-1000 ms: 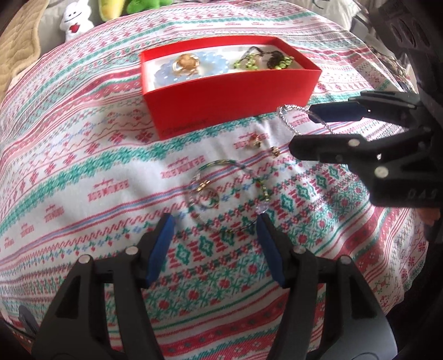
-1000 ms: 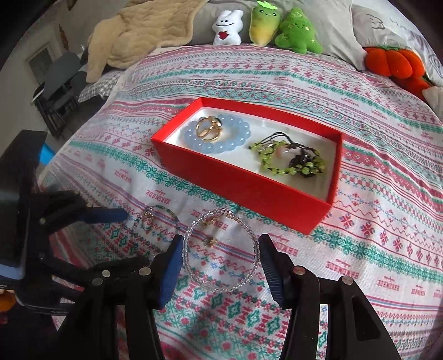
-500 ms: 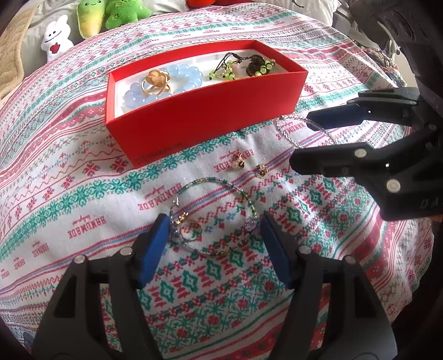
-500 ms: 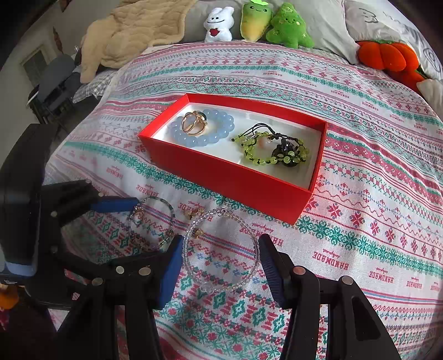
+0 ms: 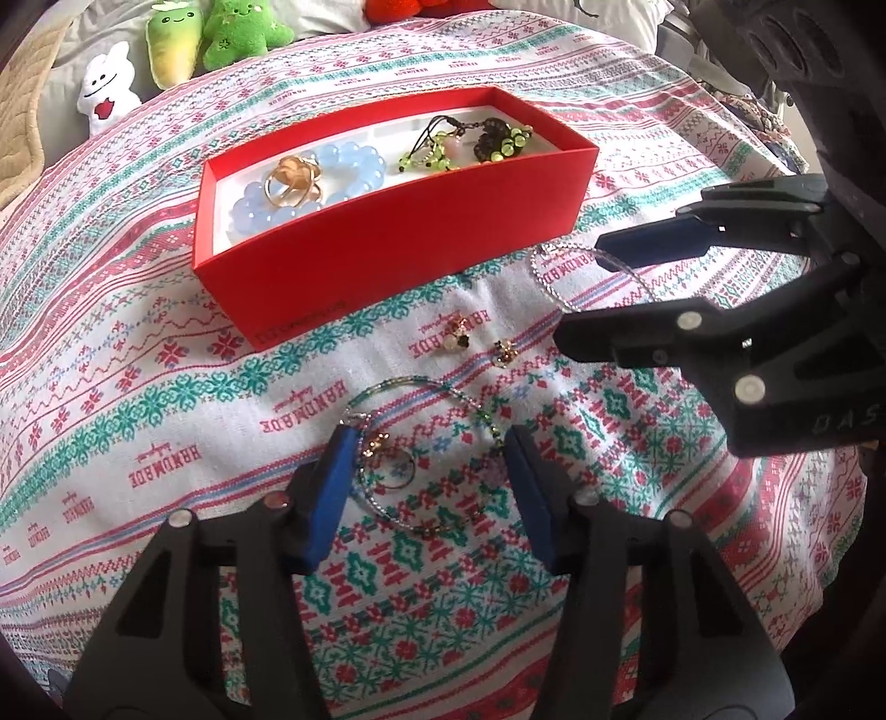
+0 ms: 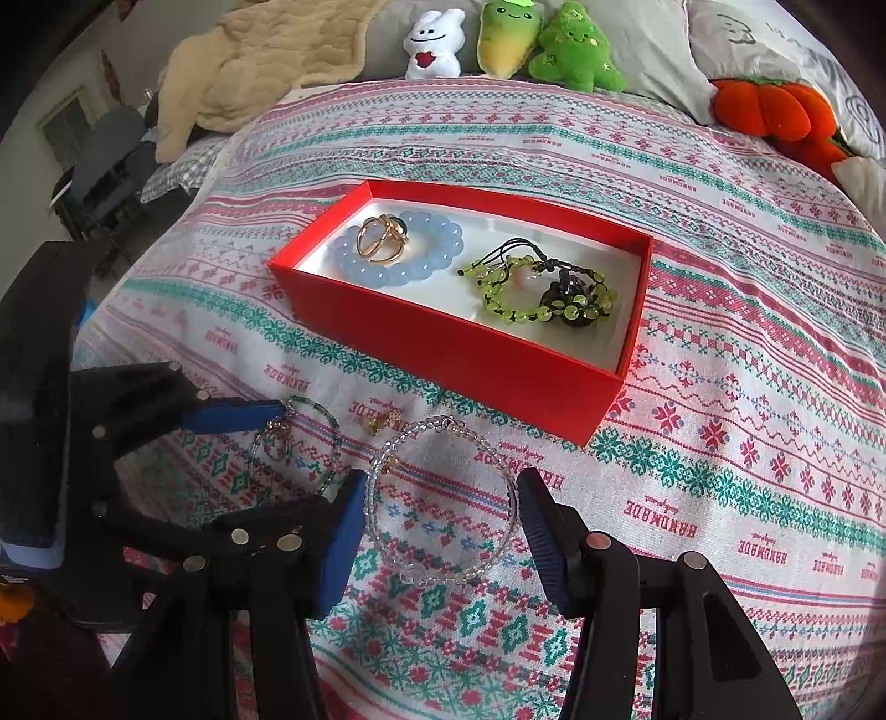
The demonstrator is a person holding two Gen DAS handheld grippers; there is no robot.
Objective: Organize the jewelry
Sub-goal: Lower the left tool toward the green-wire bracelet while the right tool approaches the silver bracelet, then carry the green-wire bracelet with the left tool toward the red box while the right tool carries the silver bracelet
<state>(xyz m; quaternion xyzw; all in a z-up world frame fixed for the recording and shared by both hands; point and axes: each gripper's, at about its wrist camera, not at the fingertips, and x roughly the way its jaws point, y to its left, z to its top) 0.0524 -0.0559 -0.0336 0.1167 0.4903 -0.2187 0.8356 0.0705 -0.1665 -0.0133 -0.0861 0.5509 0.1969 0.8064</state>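
Note:
A red box [image 5: 398, 243] [image 6: 459, 354] on the patterned bedspread holds a pale blue bead bracelet [image 6: 398, 252], gold rings [image 6: 379, 235] and green bead bracelets [image 6: 545, 293]. In front of it lie a thin green bead bracelet [image 5: 421, 387] with a ring [image 5: 396, 471] inside, two small gold earrings [image 5: 479, 343], and a clear bead bracelet [image 6: 443, 498]. My left gripper [image 5: 429, 459] is open, straddling the green bracelet. My right gripper [image 6: 440, 504] is open, straddling the clear bracelet [image 5: 554, 282].
Plush toys [image 6: 504, 41] and an orange plush pumpkin [image 6: 775, 111] line the far edge by grey pillows. A beige blanket [image 6: 260, 61] lies at the back left. A chair [image 6: 105, 166] stands off the bed's left side.
Both grippers have moved forward and lower over their bracelets. The bracelets now lie between the fingers. The box has not moved.

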